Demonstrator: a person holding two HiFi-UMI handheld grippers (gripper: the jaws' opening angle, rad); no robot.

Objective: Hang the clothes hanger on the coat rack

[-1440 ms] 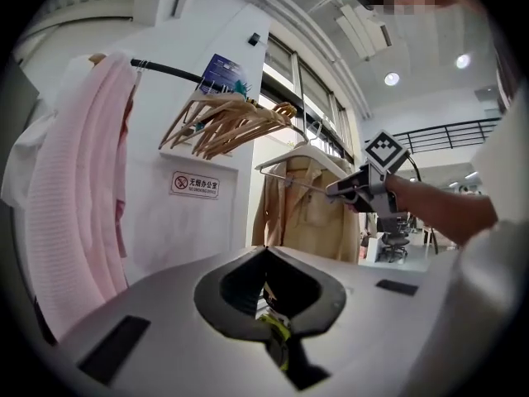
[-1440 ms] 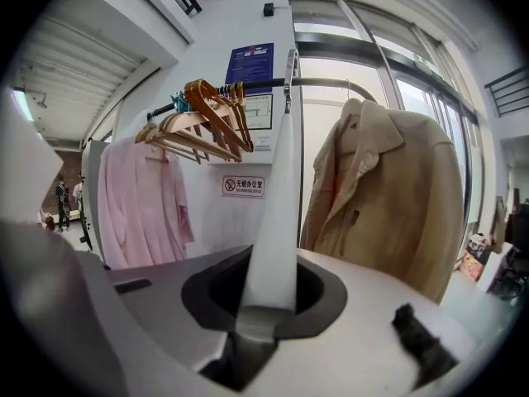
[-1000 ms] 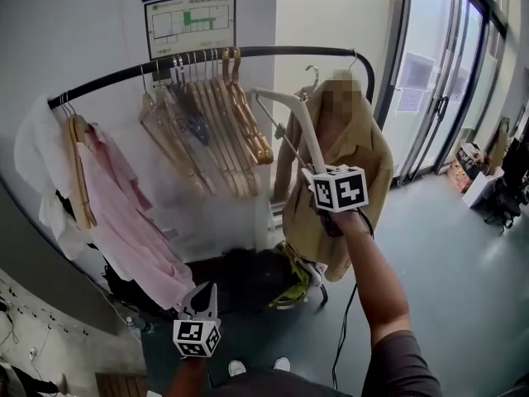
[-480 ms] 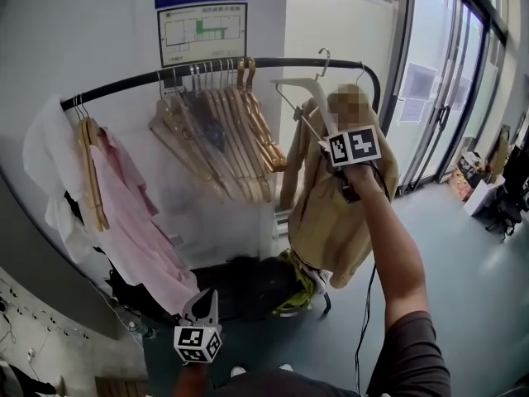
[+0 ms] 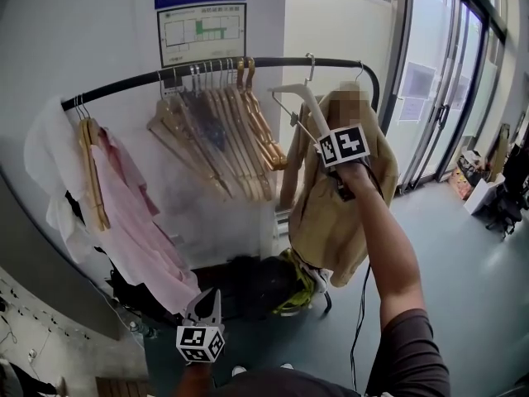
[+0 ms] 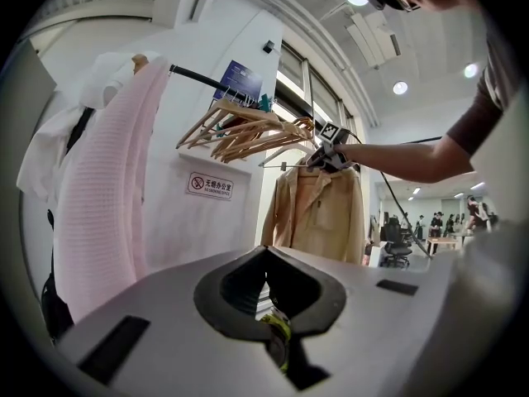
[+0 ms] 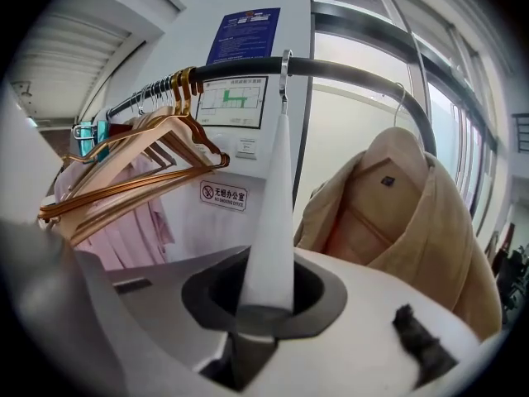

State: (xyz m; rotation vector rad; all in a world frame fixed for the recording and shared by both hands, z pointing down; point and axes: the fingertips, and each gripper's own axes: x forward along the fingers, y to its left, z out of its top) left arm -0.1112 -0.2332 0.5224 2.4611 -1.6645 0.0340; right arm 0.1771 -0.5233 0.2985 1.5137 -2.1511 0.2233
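A white clothes hanger (image 5: 299, 99) is clamped by one arm in my right gripper (image 5: 328, 141), which is raised in front of the black rack rail (image 5: 165, 74). In the right gripper view the white arm (image 7: 274, 213) runs up from between the jaws. Its metal hook (image 7: 285, 71) crosses the rail (image 7: 355, 71) and looks hooked over it. My left gripper (image 5: 206, 302) hangs low near the floor, its jaws together and nothing in them. In the left gripper view my left gripper (image 6: 269, 286) points toward the rack.
A row of wooden hangers (image 5: 221, 131) hangs left of the white one. A tan jacket (image 5: 340, 213) hangs just to its right, near the rail's bend. A pink garment (image 5: 132, 217) hangs at the far left. Dark bags (image 5: 240, 284) lie under the rack.
My right gripper has risen and moved in toward the rail with the white hanger, bringing its hook up to the rail. The left gripper has stayed put.
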